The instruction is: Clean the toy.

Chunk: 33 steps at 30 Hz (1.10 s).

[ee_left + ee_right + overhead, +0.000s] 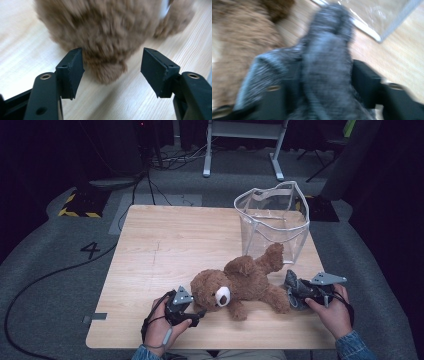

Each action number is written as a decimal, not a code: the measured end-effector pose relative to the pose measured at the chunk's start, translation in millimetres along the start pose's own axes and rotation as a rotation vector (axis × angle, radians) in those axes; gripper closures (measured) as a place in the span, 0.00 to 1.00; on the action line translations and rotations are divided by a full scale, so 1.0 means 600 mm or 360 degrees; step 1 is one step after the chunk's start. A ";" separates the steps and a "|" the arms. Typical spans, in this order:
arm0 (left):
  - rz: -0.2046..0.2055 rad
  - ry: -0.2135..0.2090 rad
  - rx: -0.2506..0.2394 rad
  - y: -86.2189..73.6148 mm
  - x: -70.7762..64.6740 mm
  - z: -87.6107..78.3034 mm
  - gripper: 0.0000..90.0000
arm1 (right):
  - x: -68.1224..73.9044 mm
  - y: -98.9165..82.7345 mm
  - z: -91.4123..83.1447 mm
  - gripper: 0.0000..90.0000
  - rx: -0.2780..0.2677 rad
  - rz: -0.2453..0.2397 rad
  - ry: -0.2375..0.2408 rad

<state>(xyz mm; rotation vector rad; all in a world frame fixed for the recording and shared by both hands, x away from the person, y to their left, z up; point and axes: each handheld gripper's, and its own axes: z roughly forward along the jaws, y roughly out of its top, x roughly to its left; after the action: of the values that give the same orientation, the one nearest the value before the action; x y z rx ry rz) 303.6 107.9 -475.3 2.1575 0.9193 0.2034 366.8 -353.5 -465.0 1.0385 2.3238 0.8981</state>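
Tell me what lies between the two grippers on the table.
The brown teddy bear, lying across the wooden table between the left gripper and right gripper, in the high view.

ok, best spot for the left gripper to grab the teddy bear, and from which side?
The ear nearest the left gripper. The teddy bear lies on the table with its head toward that gripper, and the ear is a small nub already between the open fingers. Probably come in level from the head end and close.

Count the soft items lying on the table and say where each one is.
2. A brown teddy bear lies at the table's near middle, in front of the clear bag. A grey cloth lies by the bear's leg, between the right claw's jaws. The bear may hide others.
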 end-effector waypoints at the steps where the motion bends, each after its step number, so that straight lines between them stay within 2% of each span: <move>1: -0.0010 0.0012 0.0012 -0.001 -0.001 0.007 0.35 | -0.002 0.000 -0.002 0.38 -0.0014 0.0005 -0.0021; 2: 0.0002 0.0010 0.0026 -0.001 0.000 0.014 0.34 | 0.000 0.002 -0.004 0.37 -0.0046 0.0017 -0.0047; 4: -0.0013 0.0015 0.0060 -0.002 0.001 0.029 0.35 | 0.005 0.007 -0.018 0.36 -0.0126 -0.0005 -0.0071; 6: -0.0008 0.0028 0.0088 -0.004 0.003 0.041 0.40 | 0.016 0.015 -0.033 0.36 -0.0205 -0.0031 -0.0041; 7: -0.0003 0.0024 0.0042 -0.006 0.004 0.046 0.42 | 0.025 0.018 -0.039 0.37 -0.0229 -0.0036 -0.0003; 8: -0.0008 0.0029 0.0029 -0.006 0.004 0.047 0.49 | 0.036 0.022 -0.045 0.37 -0.0257 -0.0064 0.0055; 10: -0.0022 0.0030 0.0069 -0.002 0.005 0.043 0.68 | 0.054 0.026 -0.051 0.38 -0.0268 -0.0120 0.0144; 11: -0.0017 0.0049 0.0062 0.000 0.005 0.040 0.75 | 0.065 0.027 -0.050 0.38 -0.0259 -0.0153 0.0197; 12: -0.0022 0.0034 0.0069 0.000 0.005 0.037 0.82 | 0.078 0.027 -0.044 0.38 -0.0238 -0.0197 0.0256; 14: -0.0009 0.0028 0.0057 0.003 0.004 0.031 0.86 | 0.094 0.026 -0.030 0.38 -0.0185 -0.0251 0.0304; 15: -0.0028 0.0012 0.0050 0.004 0.002 0.027 0.87 | 0.098 0.024 -0.020 0.38 -0.0146 -0.0274 0.0298; 16: -0.0009 0.0021 0.0020 0.006 0.003 0.023 0.87 | 0.102 0.023 -0.011 0.36 -0.0112 -0.0288 0.0290; 18: -0.0030 -0.0005 -0.0020 0.009 0.001 0.013 0.88 | 0.104 0.021 0.007 0.36 -0.0070 -0.0337 0.0267; 20: -0.0032 -0.0036 -0.0043 0.012 0.001 0.005 0.89 | 0.105 0.022 0.018 0.55 0.0003 -0.0402 0.0211; 22: -0.0036 -0.0052 -0.0077 0.016 -0.001 -0.009 0.89 | 0.103 0.026 0.016 0.71 0.0044 -0.0382 0.0227; 23: -0.0035 -0.0072 -0.0098 0.018 -0.003 -0.018 0.89 | 0.104 0.031 0.011 0.75 0.0048 -0.0382 0.0232; 24: -0.0025 -0.0088 -0.0114 0.020 -0.005 -0.028 0.89 | 0.109 0.036 0.001 0.77 0.0071 -0.0344 0.0260; 25: -0.0025 -0.0108 -0.0128 0.022 -0.008 -0.038 0.89 | 0.112 0.040 -0.009 0.77 0.0071 -0.0281 0.0304; 27: -0.0020 -0.0120 -0.0160 0.025 -0.011 -0.059 0.89 | 0.117 0.049 -0.035 0.76 0.0066 -0.0209 0.0363; 28: -0.0026 -0.0133 -0.0182 0.025 -0.011 -0.068 0.89 | 0.119 0.052 -0.050 0.76 0.0079 -0.0161 0.0391; 30: -0.0053 -0.0173 -0.0212 0.025 -0.012 -0.081 0.88 | 0.120 0.057 -0.078 0.75 0.0049 -0.0095 0.0442; 31: -0.0062 -0.0178 -0.0211 0.024 -0.011 -0.083 0.88 | 0.119 0.058 -0.089 0.74 0.0054 -0.0056 0.0476; 33: -0.0079 -0.0180 -0.0149 0.020 -0.007 -0.077 0.87 | 0.118 0.057 -0.102 0.70 0.0045 -0.0003 0.0518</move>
<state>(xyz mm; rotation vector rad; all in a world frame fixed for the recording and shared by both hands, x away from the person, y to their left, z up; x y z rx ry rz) 288.1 126.7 -434.3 2.0363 0.8805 0.0965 302.1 -304.9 -407.0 0.9601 2.6071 1.1074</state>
